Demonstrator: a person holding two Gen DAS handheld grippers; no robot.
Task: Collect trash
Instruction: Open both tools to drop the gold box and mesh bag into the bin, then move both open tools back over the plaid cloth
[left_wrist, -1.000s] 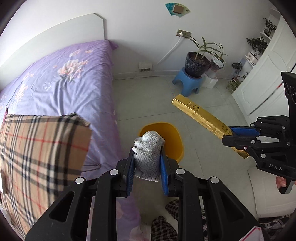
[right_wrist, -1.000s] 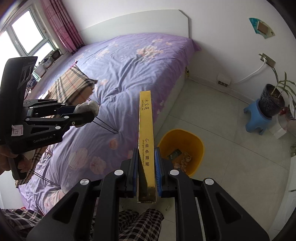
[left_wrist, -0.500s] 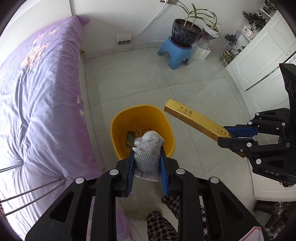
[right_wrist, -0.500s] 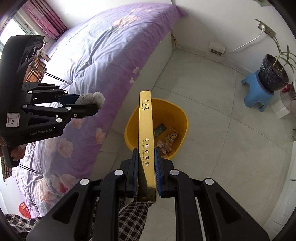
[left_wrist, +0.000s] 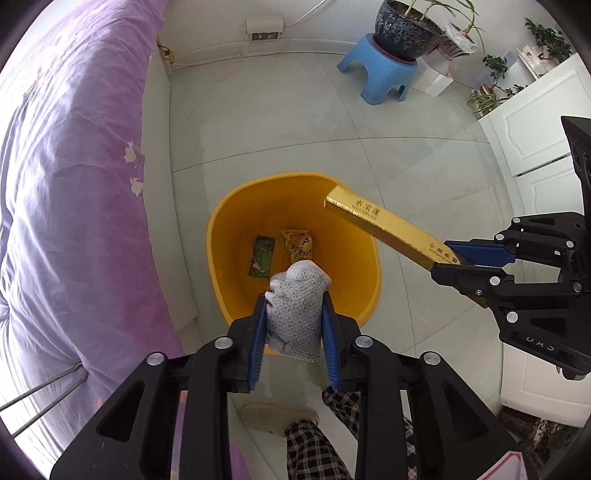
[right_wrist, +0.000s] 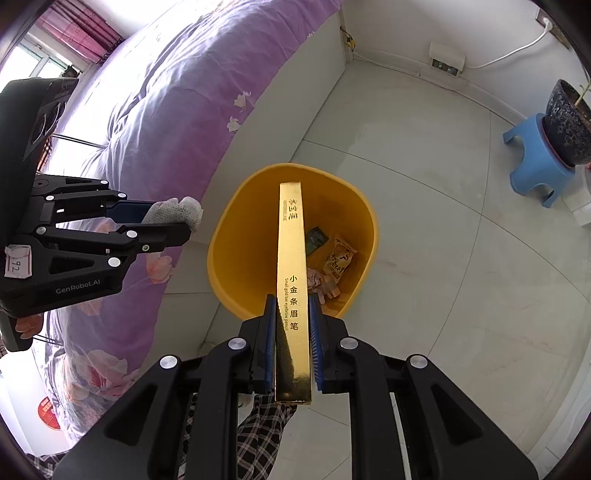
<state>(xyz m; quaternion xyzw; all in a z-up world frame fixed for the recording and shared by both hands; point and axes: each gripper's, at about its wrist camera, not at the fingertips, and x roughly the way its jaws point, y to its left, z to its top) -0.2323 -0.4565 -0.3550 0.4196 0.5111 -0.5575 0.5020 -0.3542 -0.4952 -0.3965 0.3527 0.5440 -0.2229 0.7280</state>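
I hold left tool, opening, wad between pads, bin directly below | right tool clamps gold box, long axis pointing over bin

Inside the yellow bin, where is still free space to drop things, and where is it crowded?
The round yellow plastic bin has bare floor on the side nearest the purple bed. The opposite side is crowded: a green wrapper, an orange snack packet, pink scraps.
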